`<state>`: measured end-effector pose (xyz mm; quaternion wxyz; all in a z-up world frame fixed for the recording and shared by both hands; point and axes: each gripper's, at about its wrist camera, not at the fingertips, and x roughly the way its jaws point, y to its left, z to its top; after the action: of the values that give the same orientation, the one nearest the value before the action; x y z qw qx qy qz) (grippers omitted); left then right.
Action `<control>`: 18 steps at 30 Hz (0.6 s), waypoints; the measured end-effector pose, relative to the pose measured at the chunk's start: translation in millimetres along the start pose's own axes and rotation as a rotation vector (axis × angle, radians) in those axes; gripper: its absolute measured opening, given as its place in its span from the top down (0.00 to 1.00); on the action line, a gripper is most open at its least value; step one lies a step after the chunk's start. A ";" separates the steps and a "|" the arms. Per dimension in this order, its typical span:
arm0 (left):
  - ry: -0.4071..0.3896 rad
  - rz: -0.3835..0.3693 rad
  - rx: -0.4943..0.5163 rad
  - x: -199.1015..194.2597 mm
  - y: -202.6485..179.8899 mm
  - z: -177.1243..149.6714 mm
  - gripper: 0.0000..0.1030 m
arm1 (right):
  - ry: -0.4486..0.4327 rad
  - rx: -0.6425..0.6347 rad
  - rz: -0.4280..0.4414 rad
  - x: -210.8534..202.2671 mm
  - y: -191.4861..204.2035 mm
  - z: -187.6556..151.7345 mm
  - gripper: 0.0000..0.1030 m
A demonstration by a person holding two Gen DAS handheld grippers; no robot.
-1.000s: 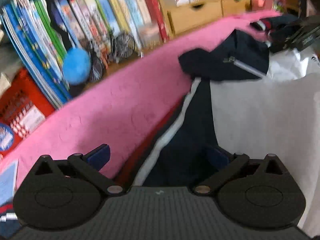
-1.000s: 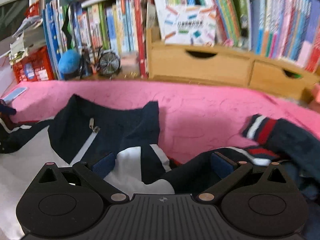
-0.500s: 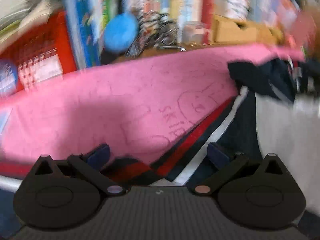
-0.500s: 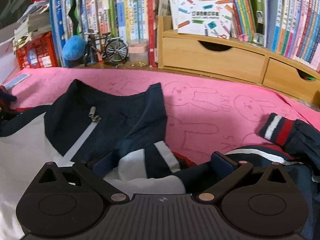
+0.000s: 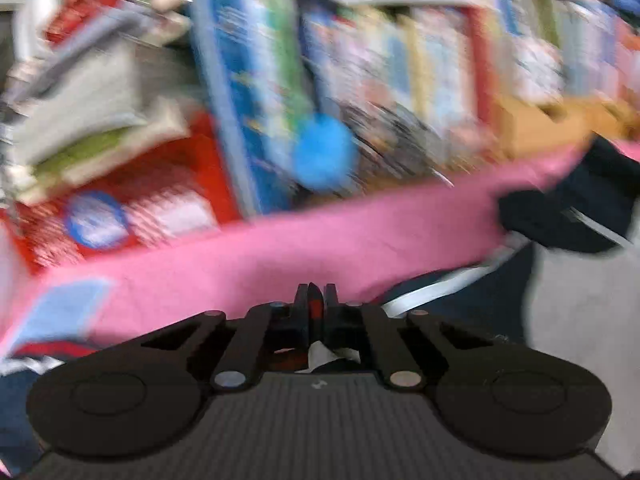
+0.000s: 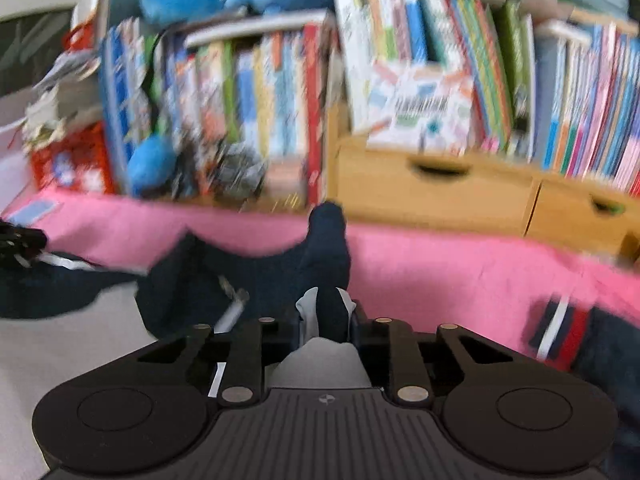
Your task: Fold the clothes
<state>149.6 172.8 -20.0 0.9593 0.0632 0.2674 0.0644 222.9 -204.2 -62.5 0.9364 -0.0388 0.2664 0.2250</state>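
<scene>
Books [image 6: 260, 112] and wooden drawers [image 6: 432, 192] crowd behind the jacket [image 6: 280, 276].

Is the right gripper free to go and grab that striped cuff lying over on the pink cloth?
Probably not yet. The right gripper is shut on the jacket, so its jaws are occupied. The striped cuff lies uncovered on the pink cloth, so nothing else seems to block it.

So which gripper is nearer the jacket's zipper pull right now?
Right. The right gripper pinches fabric just beside the zipper pull; the left gripper grips the jacket farther off.
</scene>
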 end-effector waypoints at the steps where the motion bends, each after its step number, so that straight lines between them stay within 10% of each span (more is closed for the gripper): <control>1: -0.019 0.022 -0.061 2.4 11.6 9.7 0.94 | -0.017 0.022 -0.001 6.7 -1.3 6.8 0.76; 6: -0.051 0.109 -0.052 5.1 15.6 20.7 0.86 | 0.053 0.048 -0.047 57.5 5.3 17.2 0.38; 12: -0.022 0.242 0.014 10.3 18.8 6.5 0.80 | -0.040 0.075 0.076 4.4 -0.3 4.7 0.25; 15: -0.026 0.234 -0.048 -5.3 16.0 2.7 0.82 | -0.007 -0.036 0.158 -20.5 19.4 2.6 0.67; 18: -0.051 0.119 -0.044 -36.0 -7.8 -1.8 0.82 | 0.114 -0.138 0.256 -11.0 57.4 -11.4 0.72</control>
<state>118.8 159.7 -4.5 0.9614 0.0595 0.2372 0.1258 183.7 -159.4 -64.0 0.8785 -0.0817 0.3058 0.3578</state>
